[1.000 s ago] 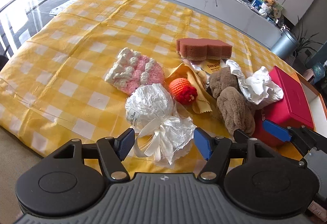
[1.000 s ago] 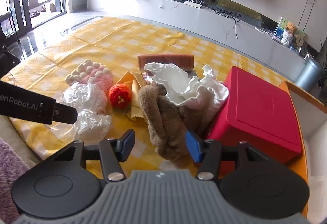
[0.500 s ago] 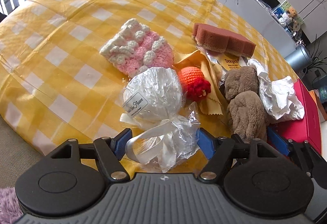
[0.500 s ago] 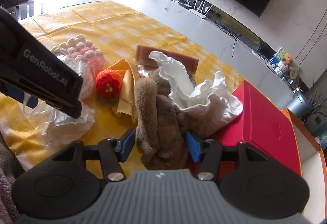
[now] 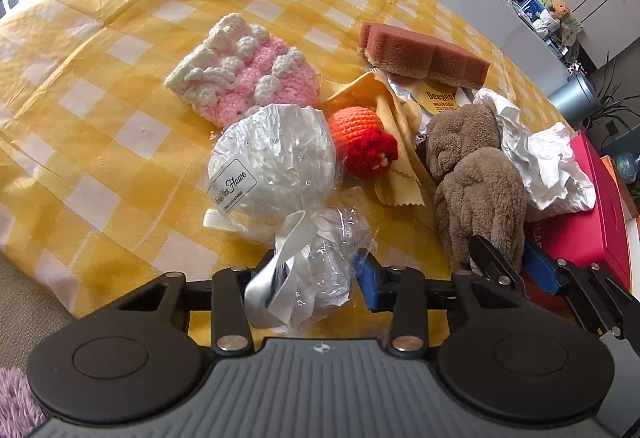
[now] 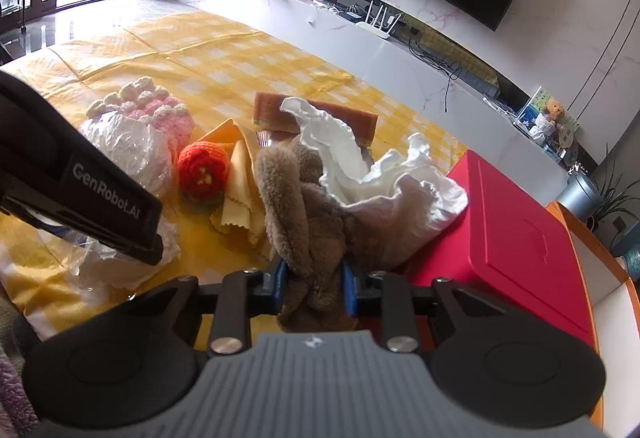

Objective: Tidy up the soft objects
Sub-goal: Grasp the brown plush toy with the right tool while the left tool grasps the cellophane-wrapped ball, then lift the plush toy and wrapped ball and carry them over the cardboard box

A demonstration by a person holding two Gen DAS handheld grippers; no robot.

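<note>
We're early in the job, by our read: nothing looks sorted yet. All the soft stuff sits in one loose pile on the yellow check cloth (image 5: 120, 86), and the red box (image 6: 516, 238) at the right has its lid on, w/ nothing in it that we can see.

Left to right in the left wrist view: pink knit (image 5: 244, 74), wrapped white ball (image 5: 276, 166) just in front of it, orange knit ball (image 5: 360, 138) touching the wrap, yellow cloth (image 5: 400, 174) under that, sponge (image 5: 424, 54) behind, brown towel (image 5: 476, 182), white paper (image 5: 548, 158) leaning on the box.

Left gripper (image 5: 316, 274) points steeply down at the near edge of the pile. Its jaws are closing w/ the ball's tied tail, ribbon and plastic, between them; the blue pad on the right looks to touch the plastic, the other pad is hidden, so we can't tell if the pinch is firm.

Right gripper (image 6: 312, 278) tilts down less steeply, just right of the left one, beside the box. Jaws closing too, and both blue pads already press the towel's near end.

Left to do, we reckon: lift both, place them, then the rest.
</note>
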